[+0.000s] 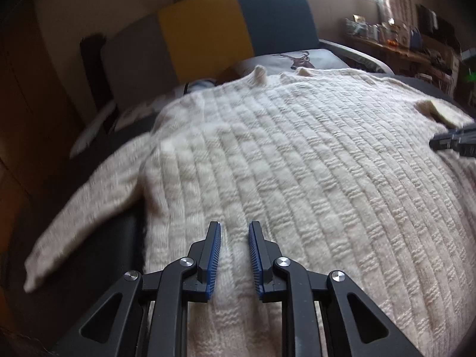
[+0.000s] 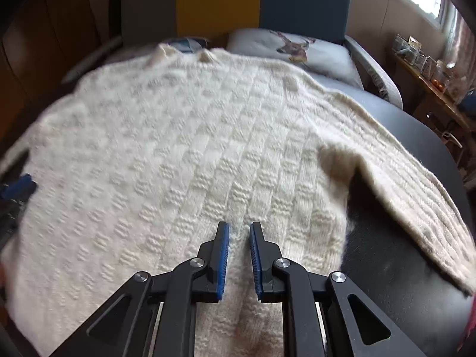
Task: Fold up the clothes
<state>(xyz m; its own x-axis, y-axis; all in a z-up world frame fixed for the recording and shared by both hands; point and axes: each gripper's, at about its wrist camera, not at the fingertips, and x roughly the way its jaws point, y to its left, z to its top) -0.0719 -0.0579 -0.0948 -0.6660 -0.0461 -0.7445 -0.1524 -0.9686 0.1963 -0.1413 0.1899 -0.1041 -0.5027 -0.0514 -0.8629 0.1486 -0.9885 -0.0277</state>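
Note:
A cream cable-knit sweater (image 1: pixel 297 154) lies spread flat on a dark surface, collar away from me. My left gripper (image 1: pixel 235 226) sits at the near hem, left of centre, and is shut on a raised ridge of the knit. In the right wrist view, the same sweater (image 2: pixel 178 148) fills the frame. My right gripper (image 2: pixel 239 226) is shut on a bunched fold of the hem toward the right side. The left sleeve (image 1: pixel 83 220) trails off to the left, the right sleeve (image 2: pixel 416 190) lies out to the right. Each gripper shows at the other view's edge (image 1: pixel 446 141) (image 2: pixel 17 187).
The dark tabletop (image 2: pixel 386 267) shows under the right sleeve. Beyond the collar stand a deer-print pillow (image 2: pixel 291 47) and a yellow and teal backrest (image 1: pixel 208 35). A cluttered wooden shelf (image 2: pixel 425 68) runs along the right wall under a window.

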